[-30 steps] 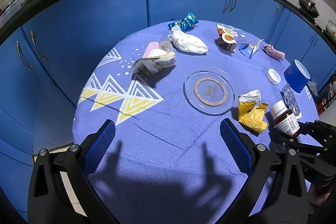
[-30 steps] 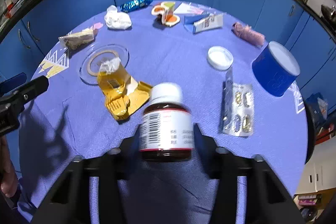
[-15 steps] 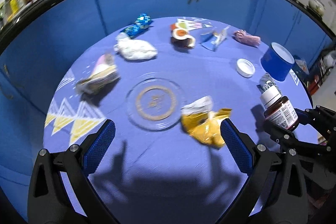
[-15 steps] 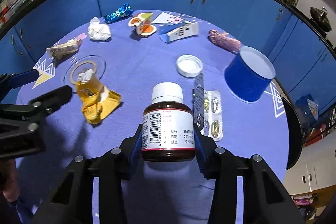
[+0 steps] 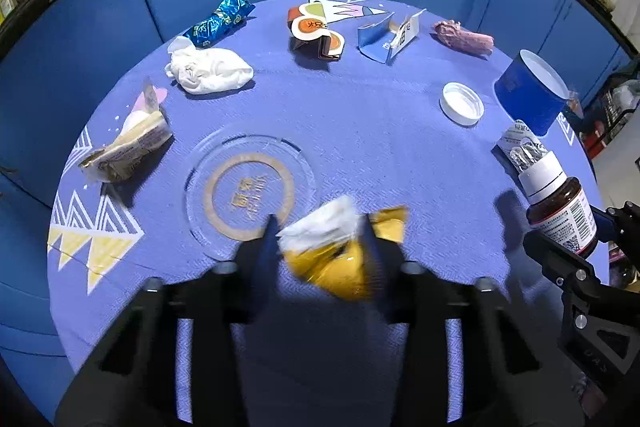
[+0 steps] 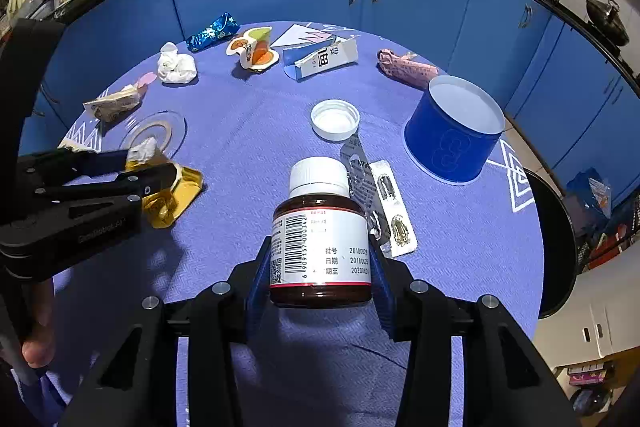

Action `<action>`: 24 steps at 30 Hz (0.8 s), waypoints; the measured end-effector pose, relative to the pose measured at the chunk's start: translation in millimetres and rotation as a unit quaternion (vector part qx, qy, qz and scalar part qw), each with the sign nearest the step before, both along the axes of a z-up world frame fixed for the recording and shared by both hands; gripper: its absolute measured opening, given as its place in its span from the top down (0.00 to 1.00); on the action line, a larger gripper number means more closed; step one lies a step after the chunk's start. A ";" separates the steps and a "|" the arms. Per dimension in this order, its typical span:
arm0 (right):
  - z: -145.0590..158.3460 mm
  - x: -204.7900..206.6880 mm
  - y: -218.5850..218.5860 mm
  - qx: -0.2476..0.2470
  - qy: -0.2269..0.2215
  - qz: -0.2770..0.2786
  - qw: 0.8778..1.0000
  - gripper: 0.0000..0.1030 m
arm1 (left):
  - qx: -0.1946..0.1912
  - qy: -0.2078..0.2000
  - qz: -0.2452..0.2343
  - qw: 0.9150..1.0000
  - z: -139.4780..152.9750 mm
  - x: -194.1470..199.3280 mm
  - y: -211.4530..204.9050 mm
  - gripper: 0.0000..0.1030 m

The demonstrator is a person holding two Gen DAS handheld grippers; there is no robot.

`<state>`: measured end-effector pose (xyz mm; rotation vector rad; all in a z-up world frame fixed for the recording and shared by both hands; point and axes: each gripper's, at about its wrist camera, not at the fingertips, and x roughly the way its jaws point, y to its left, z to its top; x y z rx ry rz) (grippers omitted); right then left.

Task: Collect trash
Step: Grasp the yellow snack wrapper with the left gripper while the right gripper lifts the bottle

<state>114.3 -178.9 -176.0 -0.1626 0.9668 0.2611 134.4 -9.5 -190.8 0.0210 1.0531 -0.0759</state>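
Left gripper [image 5: 320,235] jaws just closing, now clamped on one yellow wrapper [image 5: 340,267]; right gripper [image 6: 320,267] clamps one bottle [image 6: 320,239], lower centre.

Both grippers are matte black, angular, skeletal frames. Right gripper [image 6: 320,291]: ribbed blue pads [image 6: 256,279] lining the fingers, round silver screws behind them. Left gripper [image 5: 320,247]: identical screws; faint embossed lettering on its flank.

The left gripper [image 5: 320,239], at lower centre of the frame, has just been closing and now pinches the yellow wrapper [image 5: 340,251] between its jaws. A glass coaster [image 5: 250,187] lies just upper left of it. At the right edge, the right gripper [image 5: 576,243] holds a brown pill bottle [image 5: 558,205].
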 end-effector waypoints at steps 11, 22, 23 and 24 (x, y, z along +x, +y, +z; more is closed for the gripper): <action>13.3 -7.1 -1.2 0.009 -0.017 0.005 1.000 0.58 | -0.016 -0.041 0.014 0.999 28.8 -10.1 7.4 0.71; 40.6 -2.0 -28.5 0.015 -0.058 -0.026 0.998 0.58 | -0.016 -0.074 -0.013 0.997 56.7 -1.3 -23.6 0.71; 43.2 -0.9 -33.6 0.016 -0.062 -0.032 0.997 0.58 | -0.018 -0.077 -0.018 0.997 60.3 1.1 -29.4 0.71; 45.1 -1.3 -38.6 0.016 -0.066 -0.037 0.997 0.58 | -0.018 -0.080 -0.023 0.996 63.3 3.4 -34.9 0.71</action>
